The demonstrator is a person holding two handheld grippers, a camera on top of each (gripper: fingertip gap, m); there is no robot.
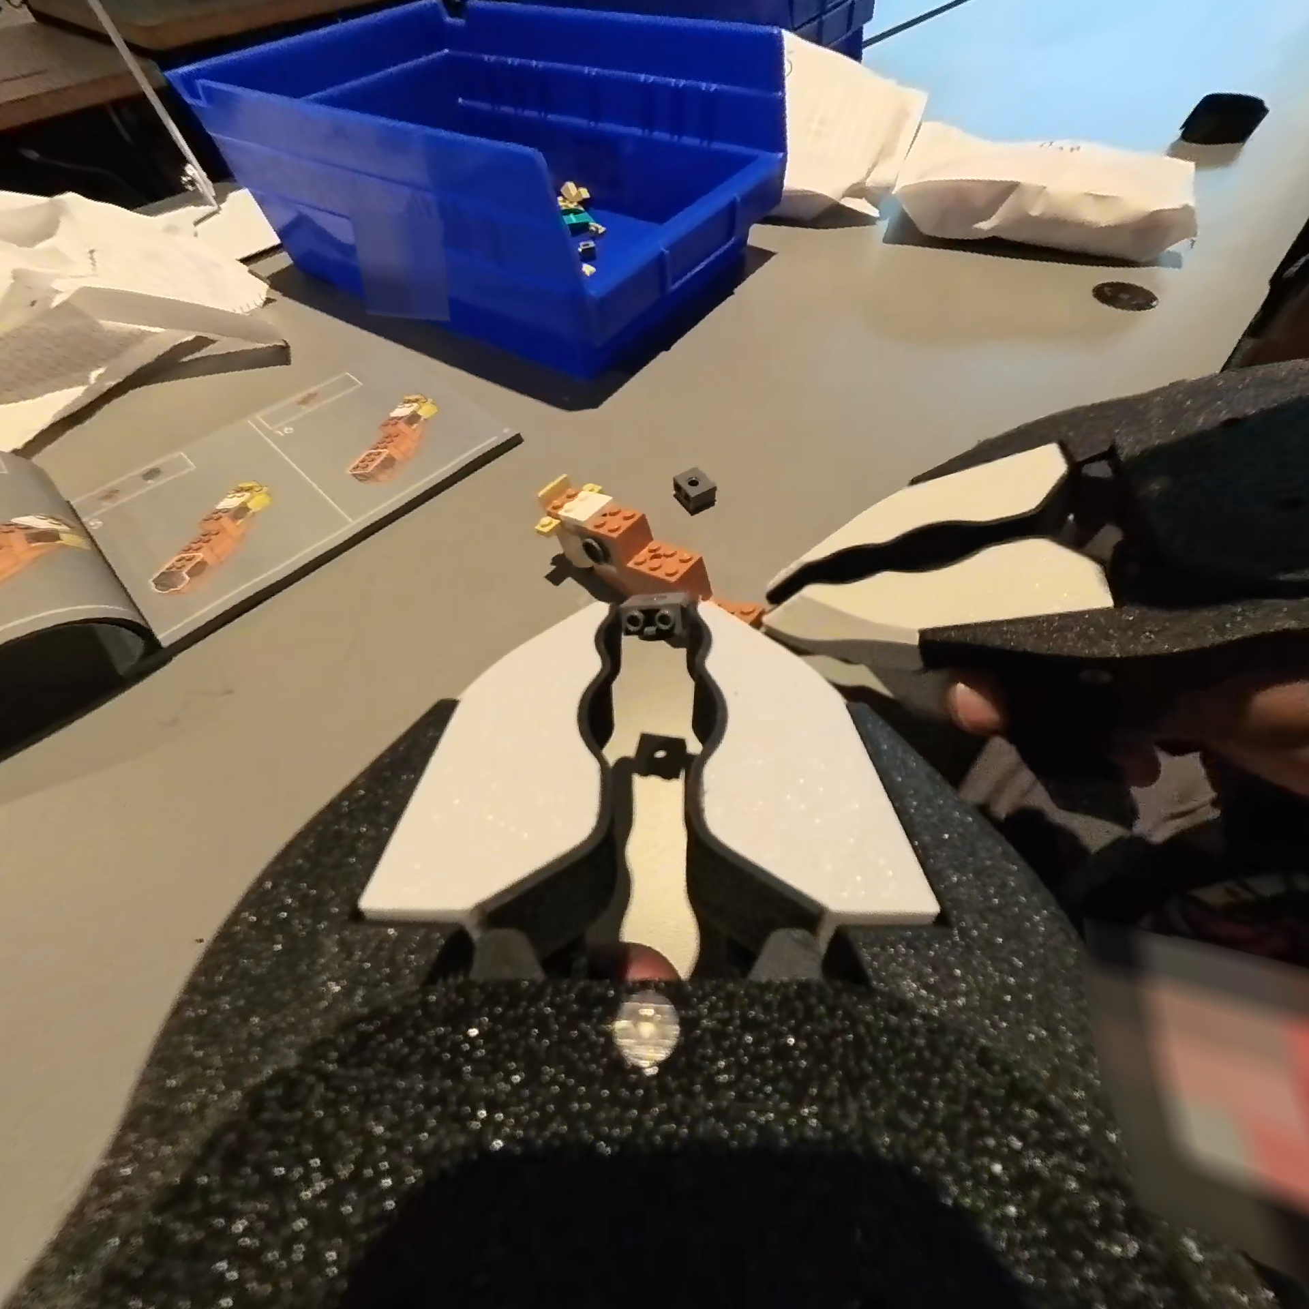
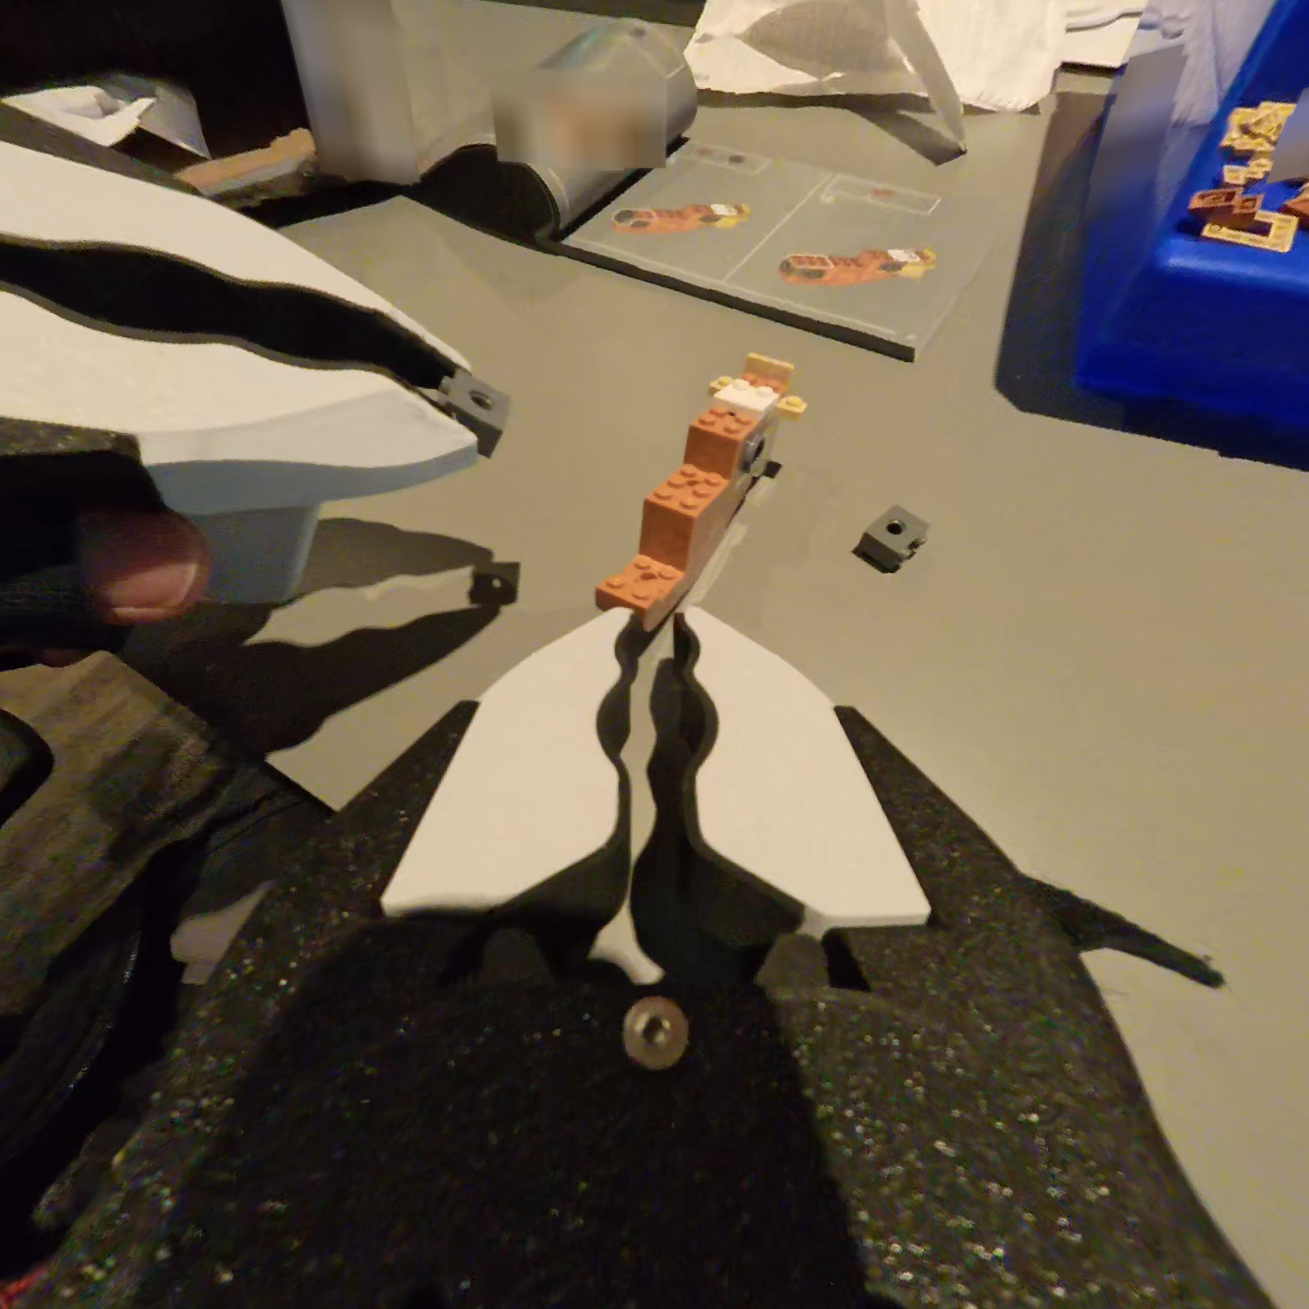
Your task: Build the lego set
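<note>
Now left hand-held gripper (image 1: 650, 623) clamped on dark grey brick (image 1: 650, 620), right hand-held gripper (image 2: 655, 623) pinching orange lego model (image 2: 690, 510), loose grey brick (image 2: 891, 537) mid-surface (image 2: 1062, 637).

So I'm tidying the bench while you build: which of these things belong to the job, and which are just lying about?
In use:
- left gripper pinching a dark grey piece
- right gripper holding the orange model
- spare grey piece on the table
- open instruction booklet
- blue parts bin

Lying about:
- white paper bags
- torn packaging
</note>
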